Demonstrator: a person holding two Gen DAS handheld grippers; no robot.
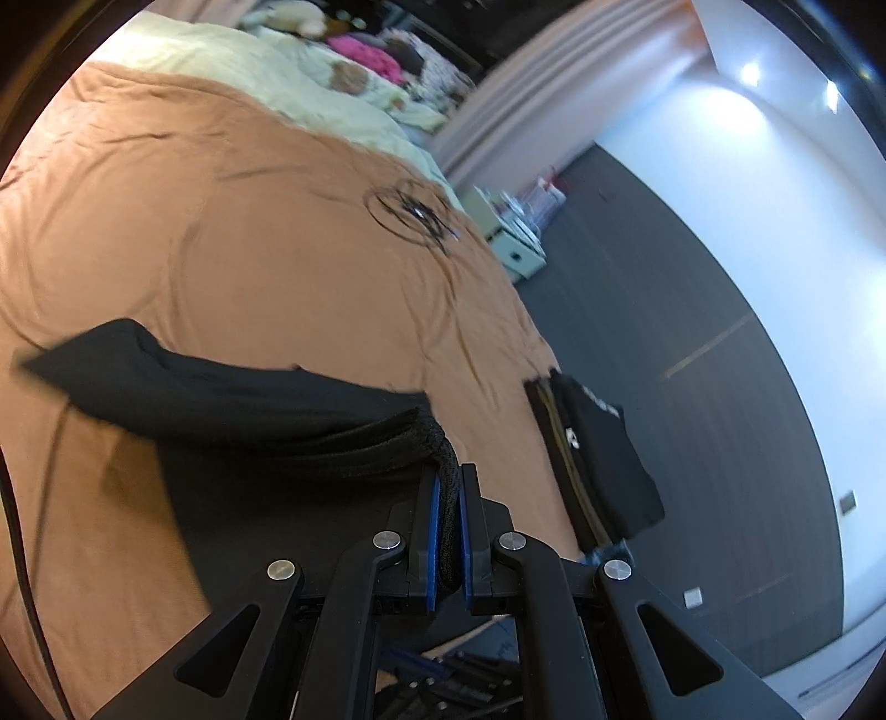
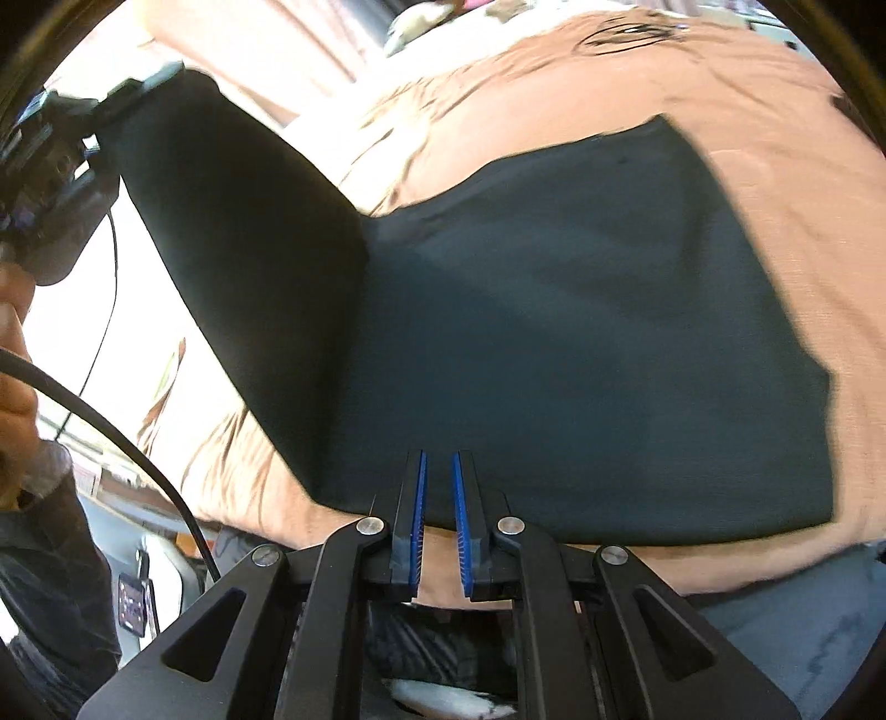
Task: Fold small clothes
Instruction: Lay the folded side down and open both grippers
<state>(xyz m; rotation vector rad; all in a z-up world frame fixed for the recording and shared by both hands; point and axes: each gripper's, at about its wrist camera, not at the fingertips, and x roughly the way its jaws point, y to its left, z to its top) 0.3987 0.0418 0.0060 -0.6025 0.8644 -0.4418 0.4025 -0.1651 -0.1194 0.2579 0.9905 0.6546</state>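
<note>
Lifting one edge of the black garment [image 2: 554,332], the left hand-held gripper [image 1: 448,498] is clamped on its hem. The right hand-held gripper [image 2: 437,498] sits slightly apart, empty. Folded clothes [image 1: 598,459] lie on the bed [image 1: 221,221]; this fold seems half done.

The far heap of soft things [image 1: 354,50] on the bed is too blurred to identify. The folded black stack's [image 1: 598,459] white print is too small to read. The left claw [image 2: 61,160] is blurred and cut off by the right wrist view's edge.

hand-held grippers: 2, left [image 1: 448,501], right [image 2: 438,501] | black garment being folded [image 2: 581,343]: 1 | folded black clothes stack [image 1: 601,454] at bed edge: 1 | bed with orange cover [image 1: 221,232]: 1
</note>
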